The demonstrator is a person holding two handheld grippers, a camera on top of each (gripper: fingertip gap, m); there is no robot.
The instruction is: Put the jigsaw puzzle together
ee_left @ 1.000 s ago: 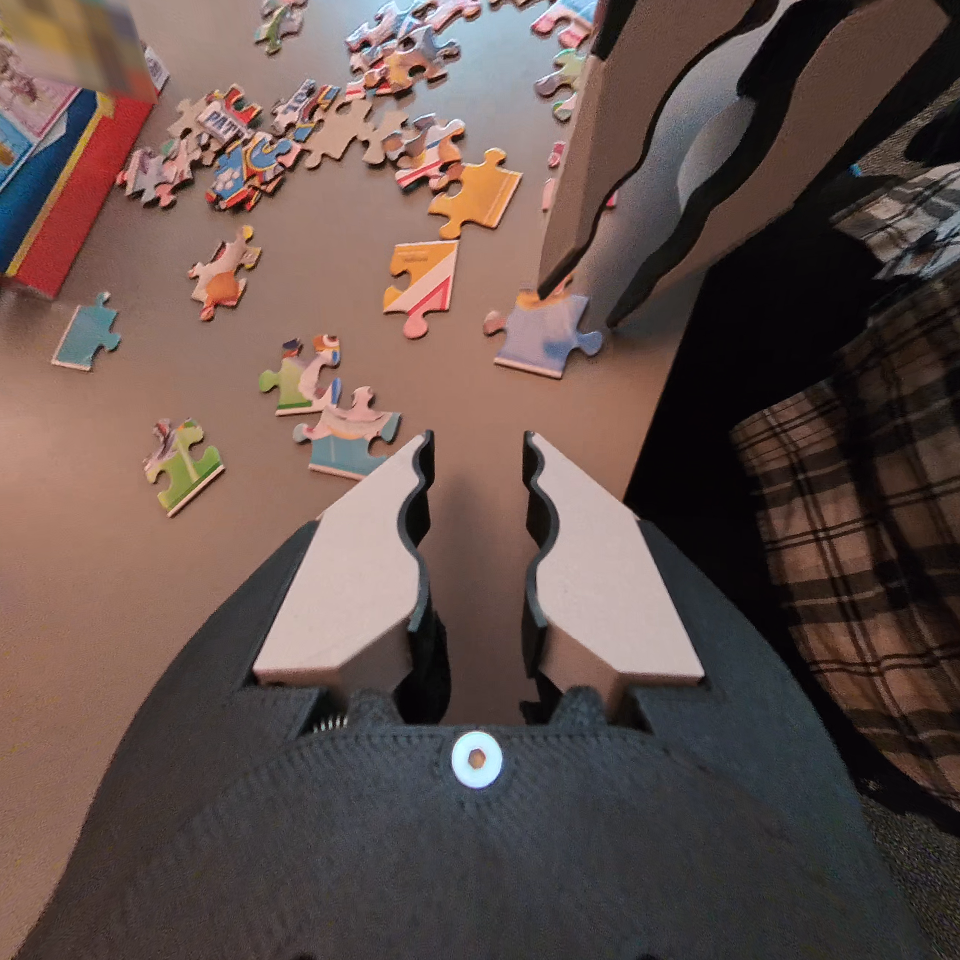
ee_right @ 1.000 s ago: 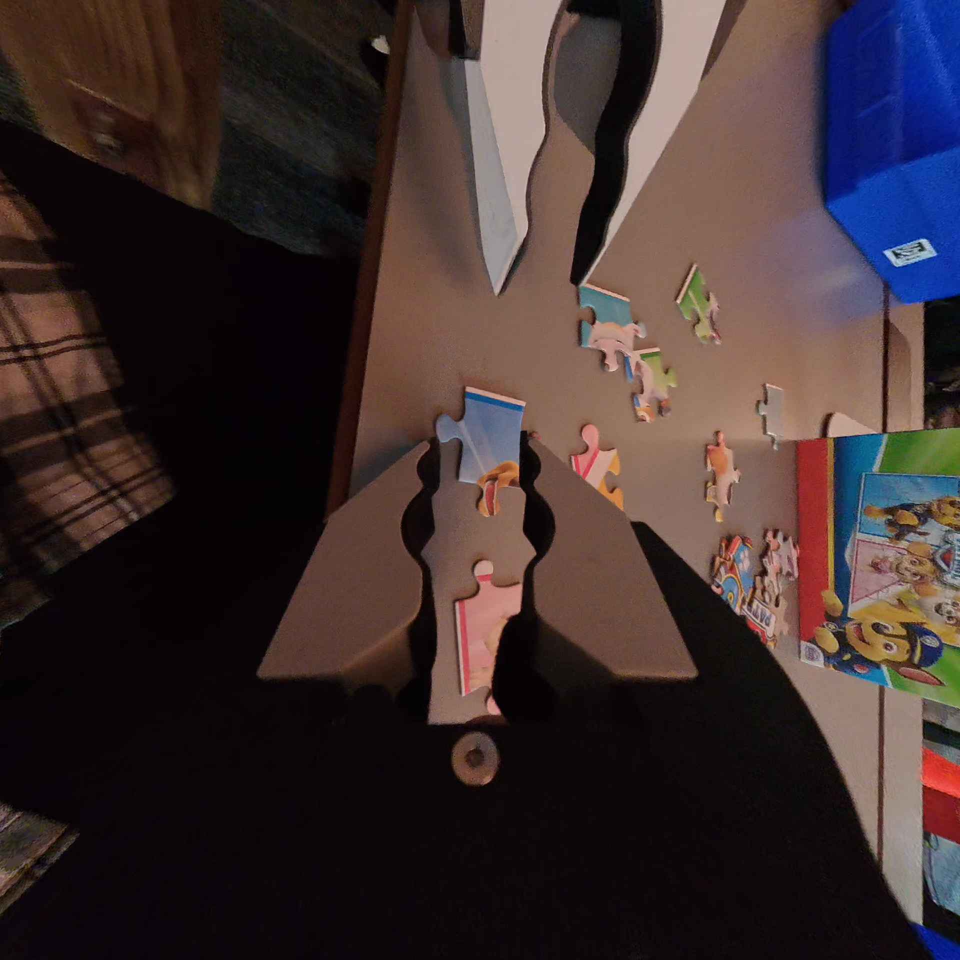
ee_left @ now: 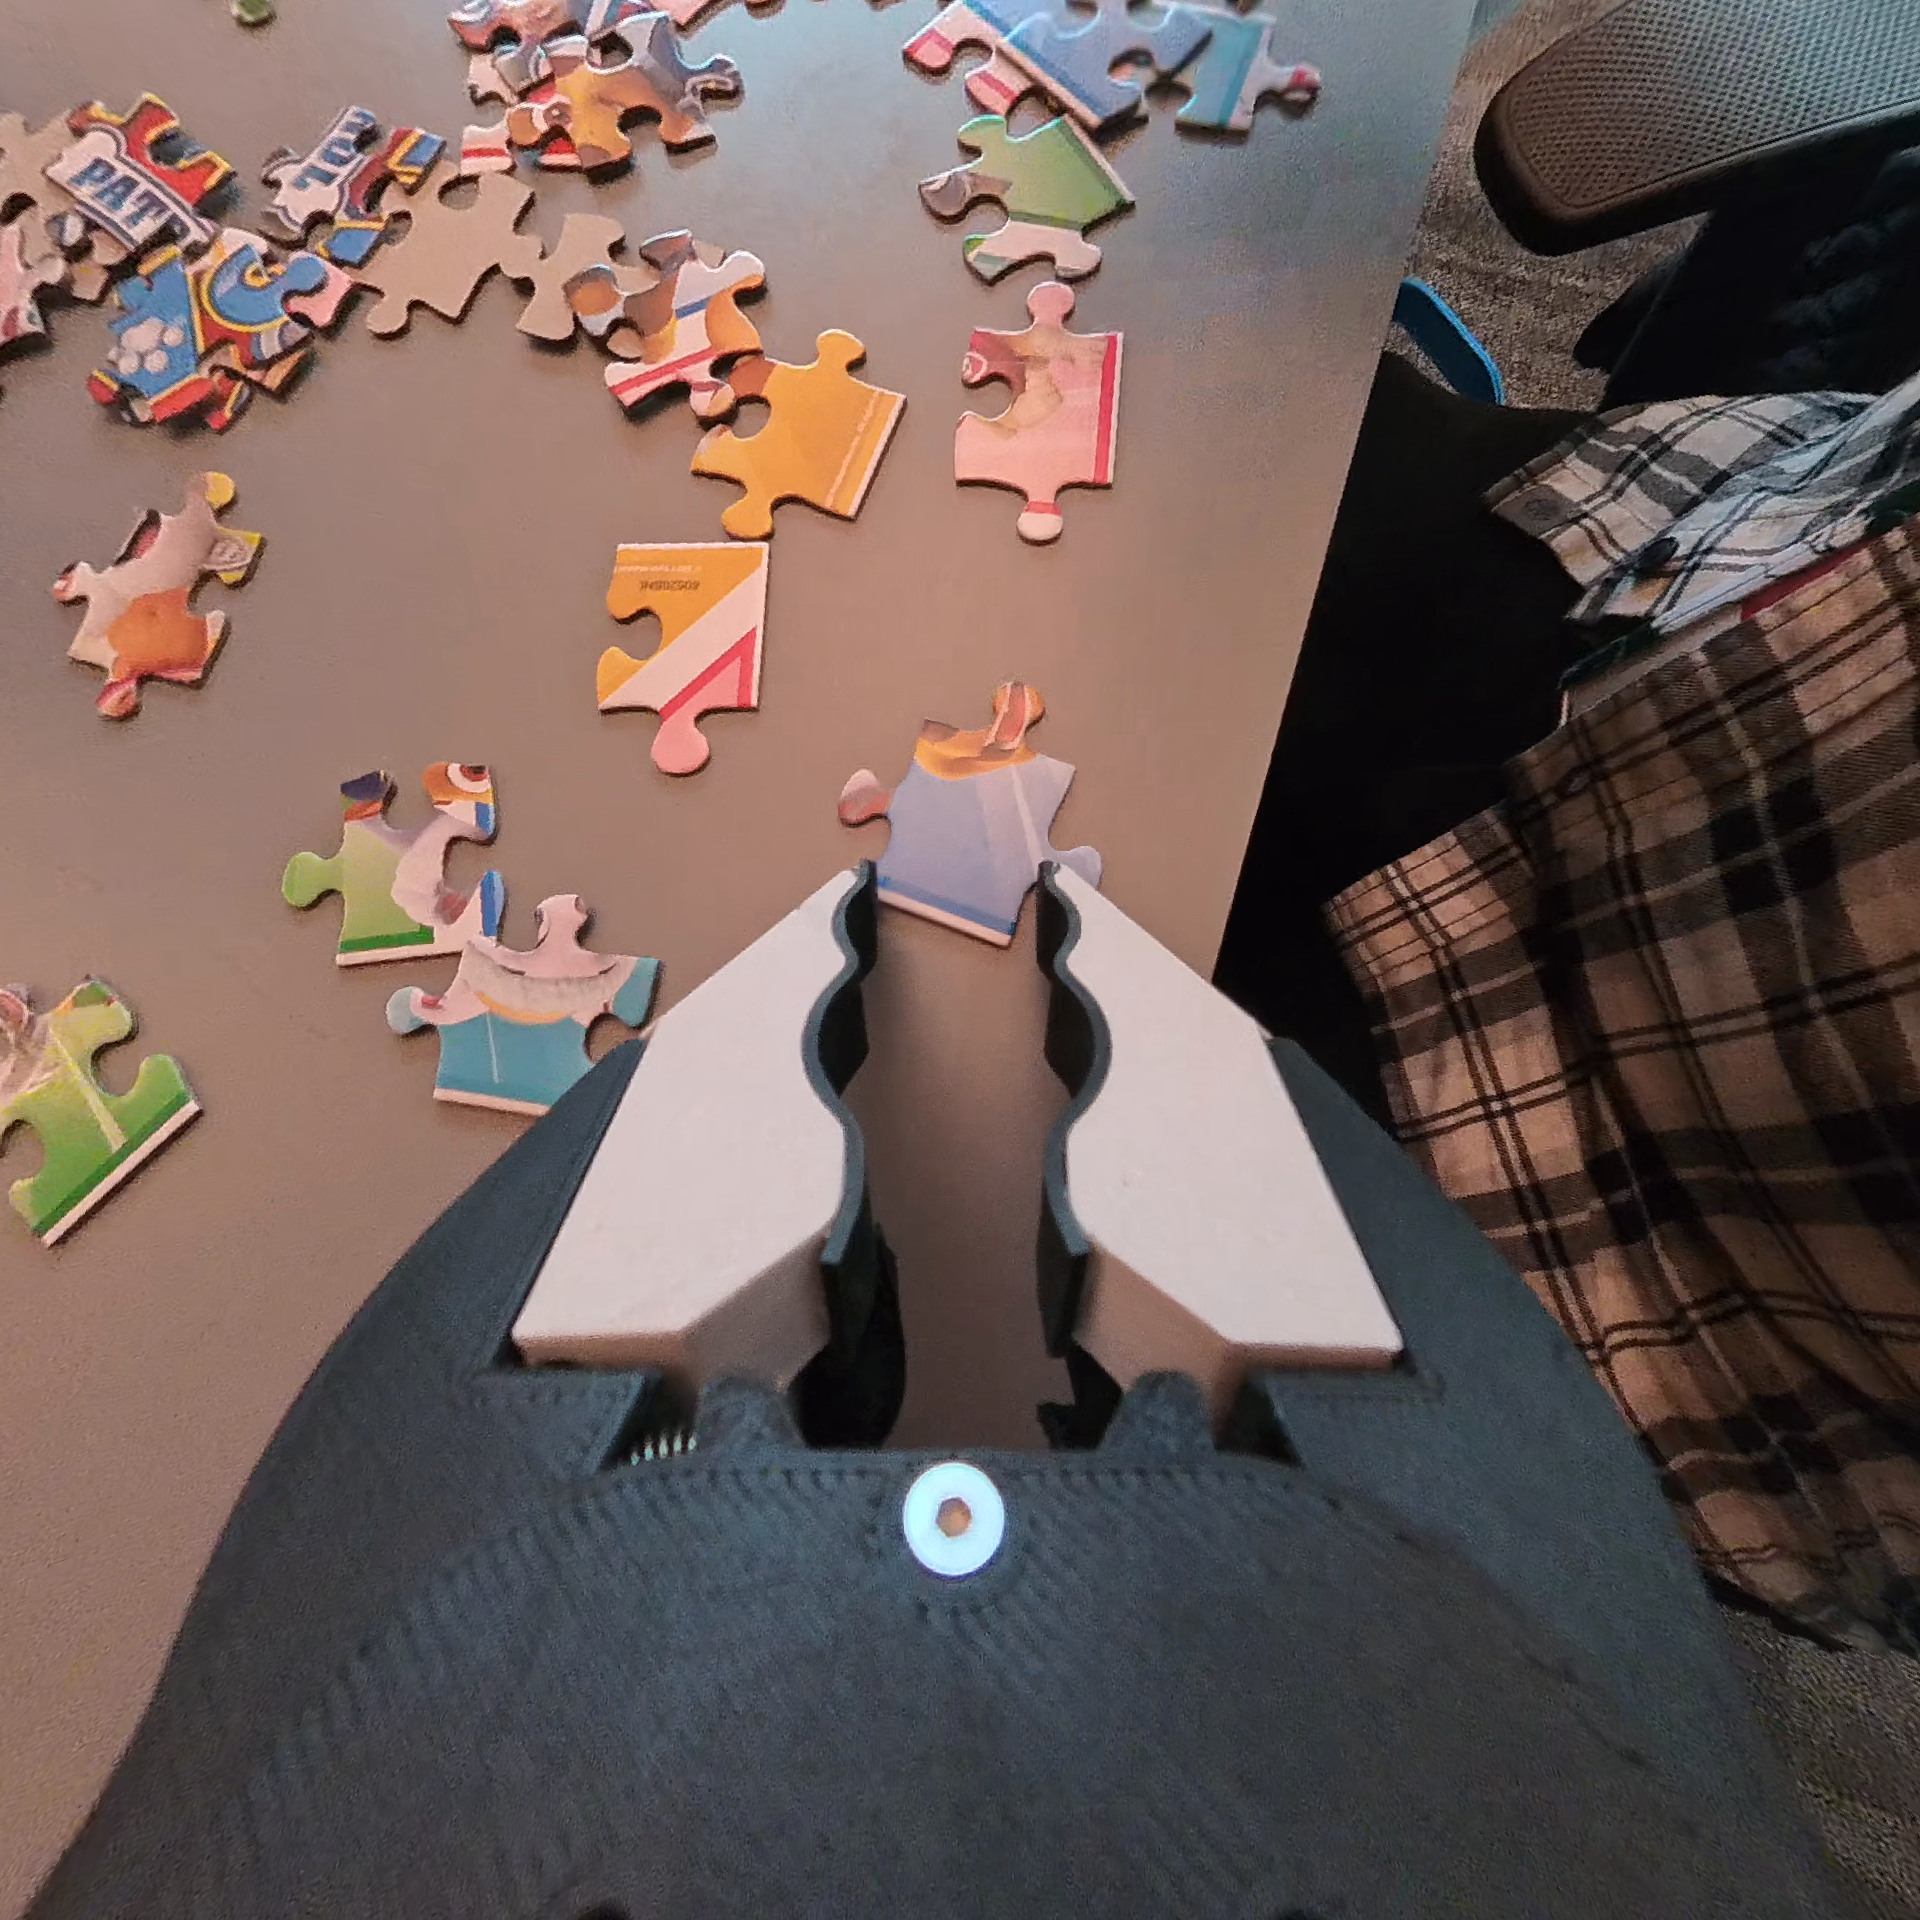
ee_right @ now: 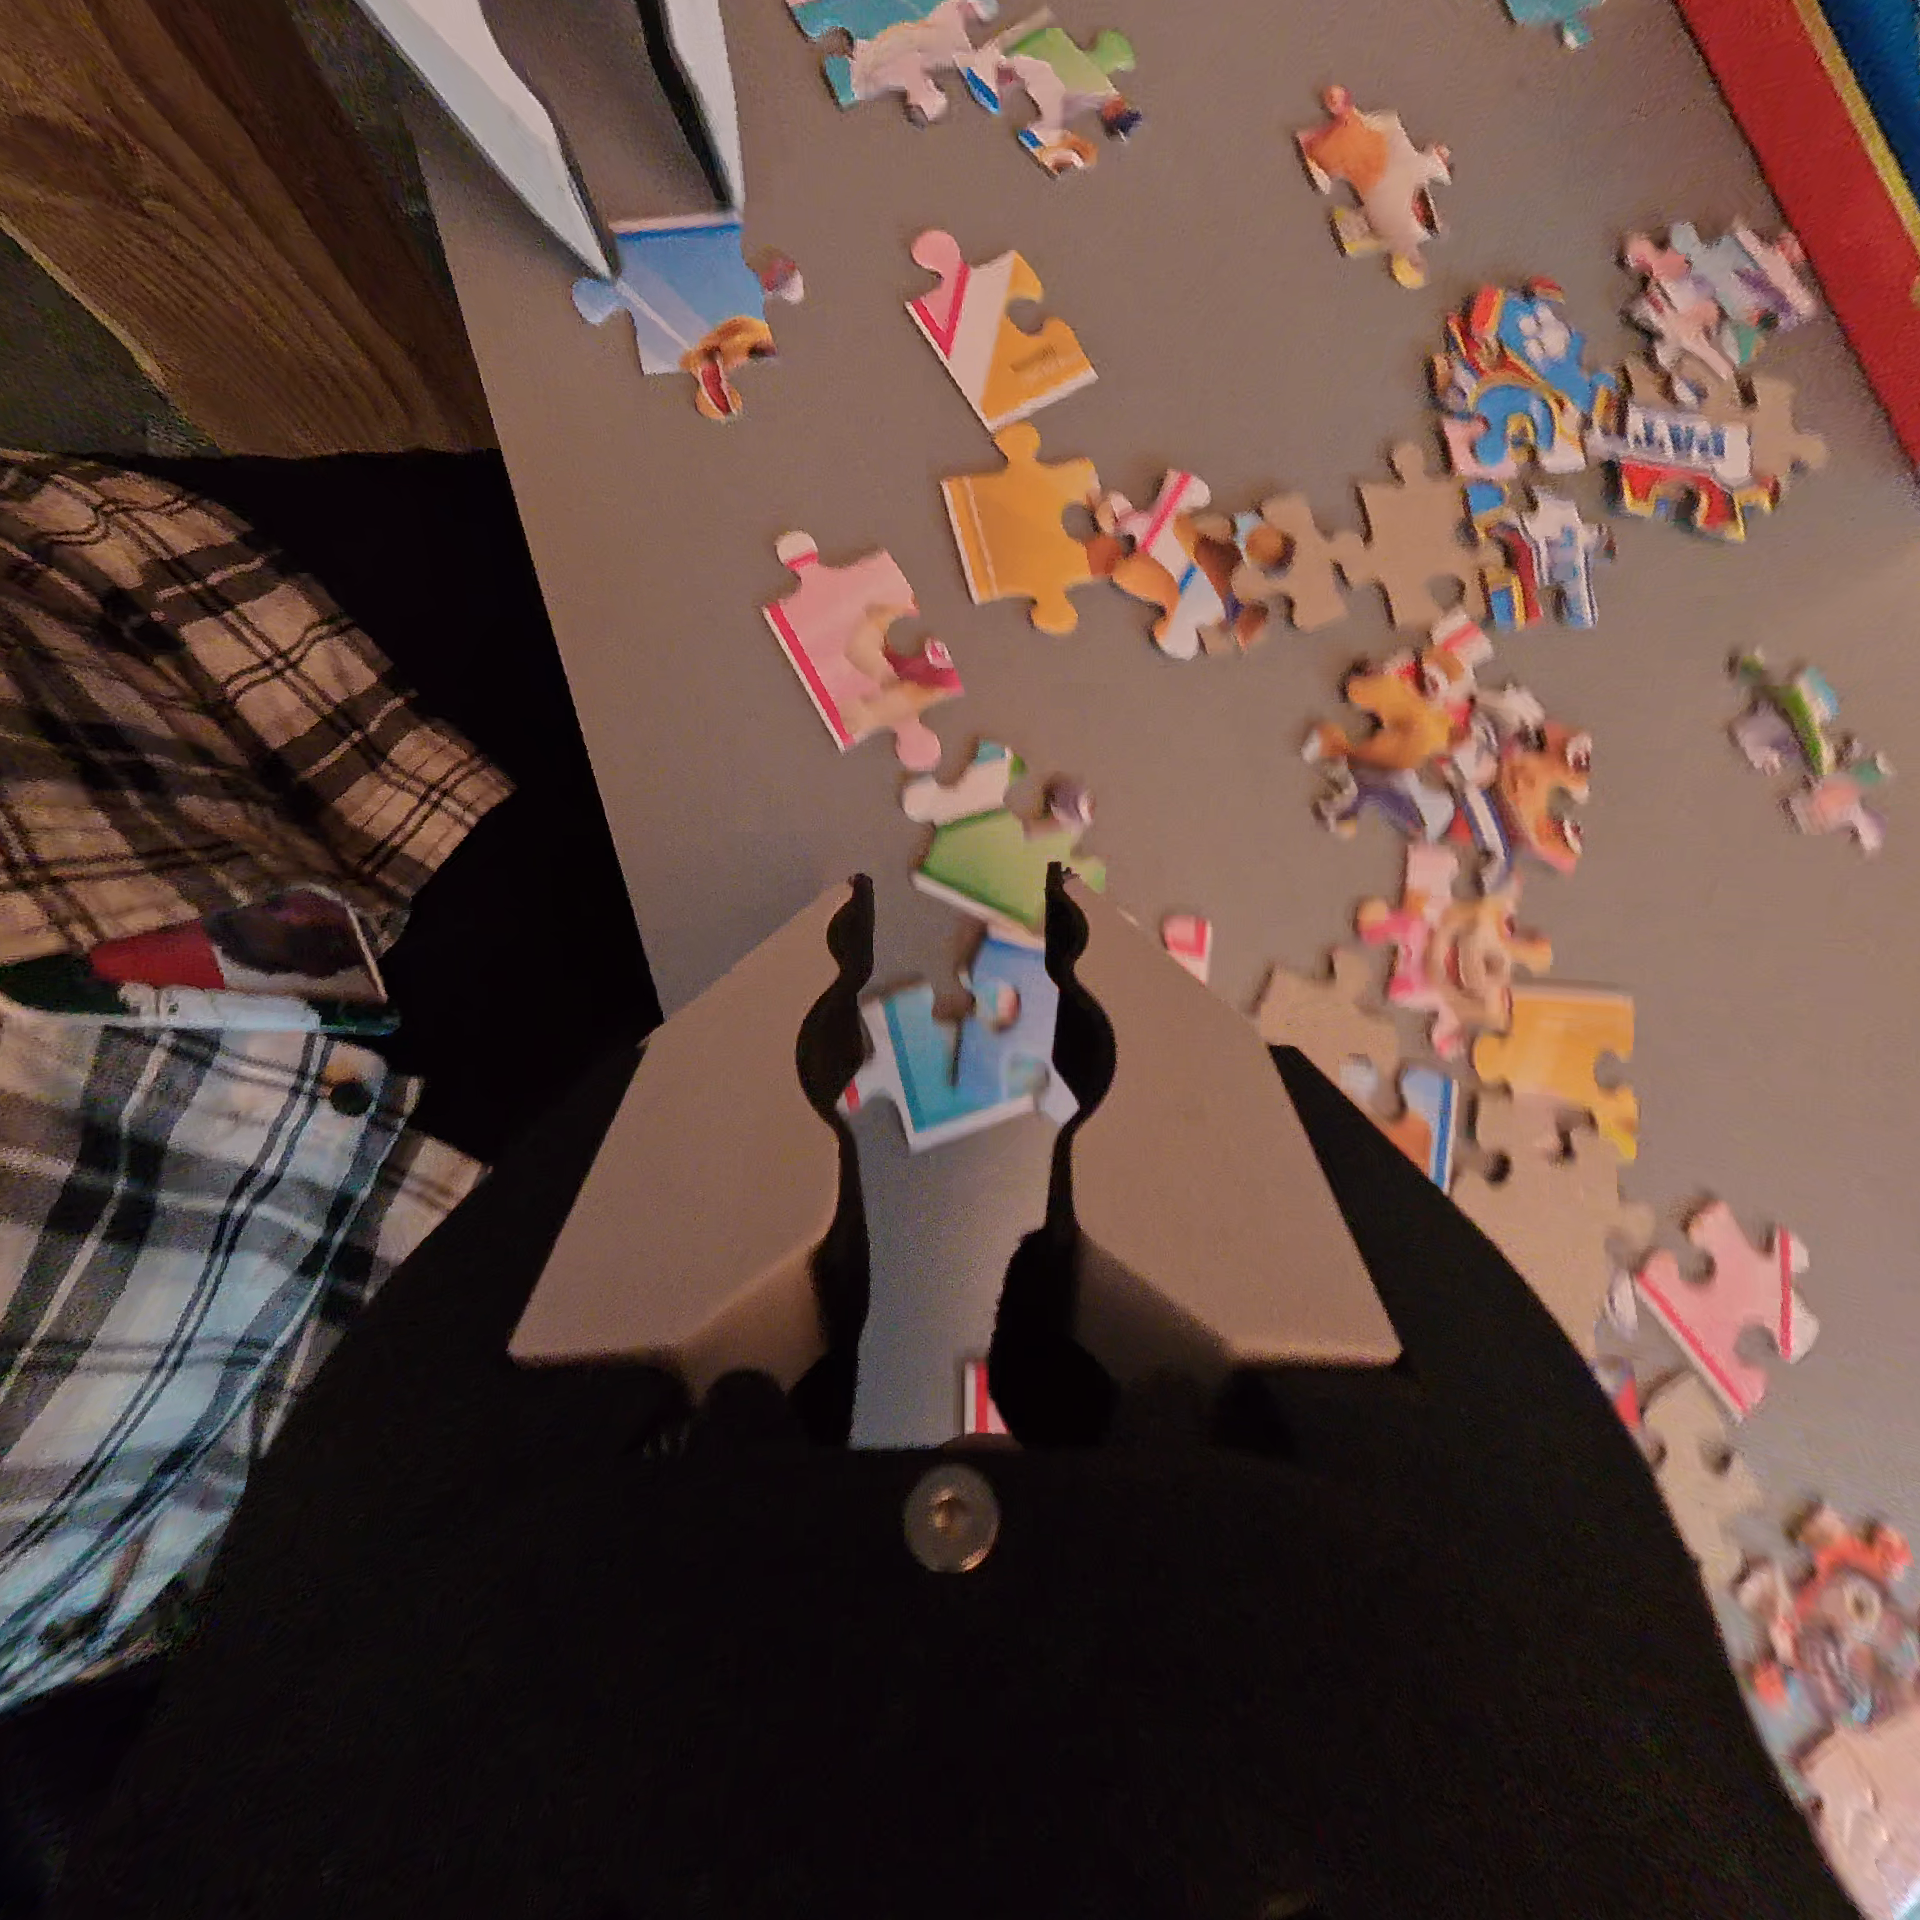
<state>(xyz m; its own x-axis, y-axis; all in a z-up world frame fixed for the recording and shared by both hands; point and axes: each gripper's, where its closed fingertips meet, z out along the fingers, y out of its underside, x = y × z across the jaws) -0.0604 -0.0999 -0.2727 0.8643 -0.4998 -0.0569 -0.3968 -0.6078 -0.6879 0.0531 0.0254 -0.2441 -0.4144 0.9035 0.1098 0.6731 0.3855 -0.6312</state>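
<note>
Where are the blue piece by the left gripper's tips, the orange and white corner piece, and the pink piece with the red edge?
Blue piece [ee_left: 971, 852]: left wrist view, on its pale blue middle.
Orange and white corner piece [ee_left: 691, 634]: left wrist view, on its white diagonal band.
Pink piece [ee_left: 1044, 416]: left wrist view, on its pink centre.

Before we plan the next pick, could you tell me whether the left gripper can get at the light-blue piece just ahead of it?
Probably yes: the left gripper is open, its tips flank the light-blue piece, nothing between.

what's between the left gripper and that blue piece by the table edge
Nothing: in the left wrist view the left gripper is open, its tips already flanking the blue piece.
</note>
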